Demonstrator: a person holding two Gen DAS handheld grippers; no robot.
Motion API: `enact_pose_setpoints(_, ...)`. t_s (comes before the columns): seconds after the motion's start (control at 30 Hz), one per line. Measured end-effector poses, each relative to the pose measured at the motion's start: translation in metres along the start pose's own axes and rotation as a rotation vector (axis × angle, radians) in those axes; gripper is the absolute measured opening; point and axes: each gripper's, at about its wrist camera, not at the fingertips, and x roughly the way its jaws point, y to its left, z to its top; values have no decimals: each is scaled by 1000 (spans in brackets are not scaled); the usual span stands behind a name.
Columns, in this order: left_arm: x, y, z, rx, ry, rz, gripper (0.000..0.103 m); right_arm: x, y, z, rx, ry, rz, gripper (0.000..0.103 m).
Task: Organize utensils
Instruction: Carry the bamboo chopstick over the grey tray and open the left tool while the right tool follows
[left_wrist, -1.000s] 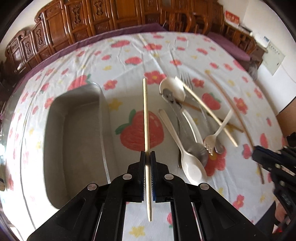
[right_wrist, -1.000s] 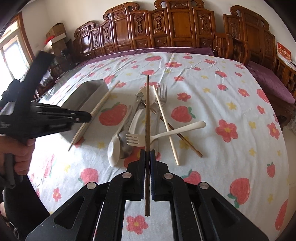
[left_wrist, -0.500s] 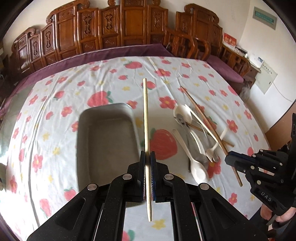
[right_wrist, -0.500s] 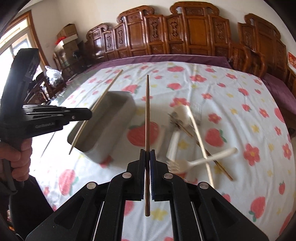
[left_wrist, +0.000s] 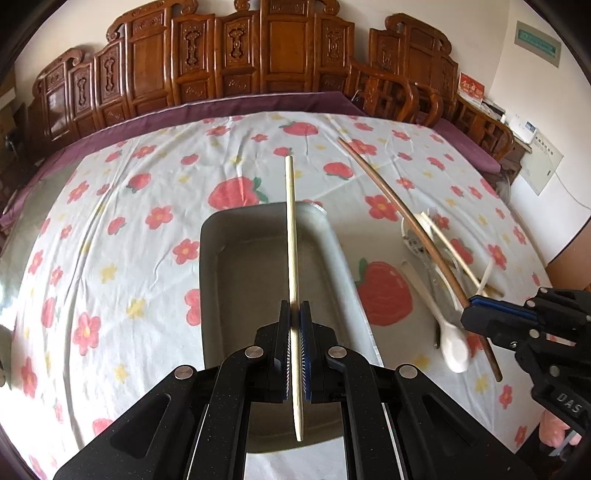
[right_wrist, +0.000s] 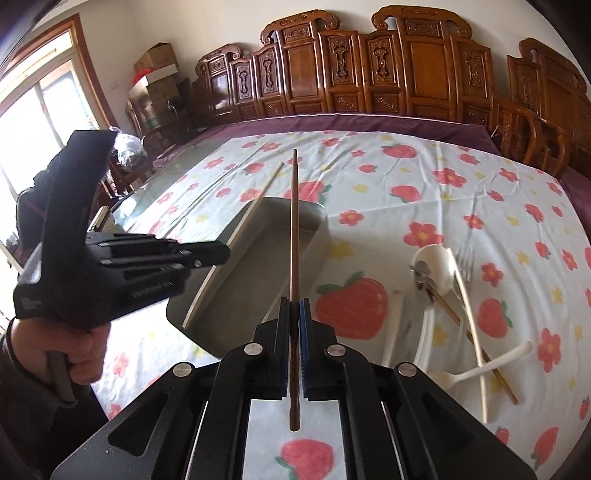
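Looking along our left gripper (left_wrist: 294, 314), we hold a pale chopstick (left_wrist: 291, 236) clamped above the metal tray (left_wrist: 218, 295); released carelessly, the long, thin stick could bounce over the rim onto the counter (left_wrist: 110, 229).

From the right wrist, our right gripper (right_wrist: 294, 310) pinches a dark brown chopstick (right_wrist: 294, 221) over the same tray (right_wrist: 314, 236), near the left gripper (right_wrist: 218, 254), so the sticks could clash.

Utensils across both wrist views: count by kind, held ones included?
Held chopsticks: 2
Loose chopsticks: 2
White spoons: 2
Forks: 2
Metal piece, kind unclear: 1
Total: 9
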Motion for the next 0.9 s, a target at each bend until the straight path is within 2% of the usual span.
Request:
enact_pose_setpoints(0.57, 17, 13, -19, -26, 62, -8, 4, 30, 17, 11, 47, 4, 18, 6)
enact_pose_setpoints(0.7, 11, 16, -18, -37, 46, -2, 5, 37, 20, 13, 46, 15, 15, 6)
enact_pose_setpoints(0.77, 5, 20, -18, -49, 32, -10, 8, 40, 22, 14, 49, 18, 20, 6)
enact_pose_setpoints(0.83, 0, 23, -16, -56, 16, -8, 21, 43, 24, 15, 52, 22, 24, 6)
enact_pose_setpoints(0.9, -6, 26, -16, -62, 0, -5, 21, 48, 26, 16, 60, 30, 31, 6)
